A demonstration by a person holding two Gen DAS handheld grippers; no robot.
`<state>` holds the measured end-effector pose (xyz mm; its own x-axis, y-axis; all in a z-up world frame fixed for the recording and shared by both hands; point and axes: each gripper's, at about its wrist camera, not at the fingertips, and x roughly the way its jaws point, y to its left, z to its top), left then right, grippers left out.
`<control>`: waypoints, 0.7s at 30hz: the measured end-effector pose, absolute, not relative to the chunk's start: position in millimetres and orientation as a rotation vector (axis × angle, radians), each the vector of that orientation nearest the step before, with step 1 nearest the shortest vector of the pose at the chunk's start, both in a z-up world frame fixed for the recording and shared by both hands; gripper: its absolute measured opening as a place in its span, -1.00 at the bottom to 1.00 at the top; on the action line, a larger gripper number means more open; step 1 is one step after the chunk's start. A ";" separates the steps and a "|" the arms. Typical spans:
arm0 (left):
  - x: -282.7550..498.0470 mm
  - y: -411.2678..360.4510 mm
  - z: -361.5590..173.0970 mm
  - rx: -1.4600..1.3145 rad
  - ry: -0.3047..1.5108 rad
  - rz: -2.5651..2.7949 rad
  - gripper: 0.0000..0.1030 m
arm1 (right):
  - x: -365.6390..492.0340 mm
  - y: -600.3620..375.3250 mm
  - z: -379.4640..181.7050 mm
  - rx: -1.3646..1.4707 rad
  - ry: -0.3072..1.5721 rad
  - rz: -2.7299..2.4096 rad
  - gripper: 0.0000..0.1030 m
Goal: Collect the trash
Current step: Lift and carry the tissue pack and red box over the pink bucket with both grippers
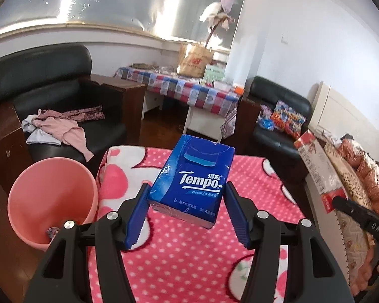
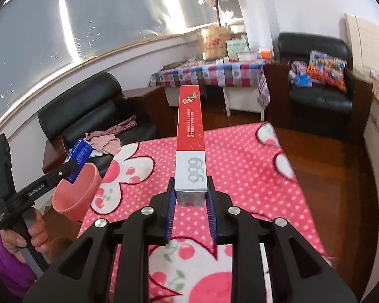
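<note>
Blue fingers (image 1: 136, 217) of the left gripper (image 1: 187, 192) pinch the pack (image 1: 193, 176) above the blanket (image 1: 189, 265), near the bin (image 1: 53, 202). Carry it over the rim before releasing. Right gripper (image 2: 190, 197) clamps the box (image 2: 190, 146).

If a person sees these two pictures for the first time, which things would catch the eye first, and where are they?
Probably the blue Tempo tissue pack, held between the fingers of the left gripper above the pink polka-dot blanket. Next, the long red and white 999 box, clamped in the right gripper and pointing away from the camera. The pink bin stands on the floor at the blanket's left edge.
</note>
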<state>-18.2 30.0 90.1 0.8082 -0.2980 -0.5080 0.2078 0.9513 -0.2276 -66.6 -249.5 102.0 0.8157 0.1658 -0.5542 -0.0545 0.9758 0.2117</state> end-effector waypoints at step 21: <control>-55.0 187.8 61.6 -0.162 0.621 0.167 0.13 | 52.5 -76.0 101.2 0.132 0.713 0.596 -0.56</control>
<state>-55.0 187.8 61.6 0.8006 0.1069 -0.5895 -0.2039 0.9738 -0.1003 52.5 -76.0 101.2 0.5990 0.5559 -0.5764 -0.4685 0.8270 0.3107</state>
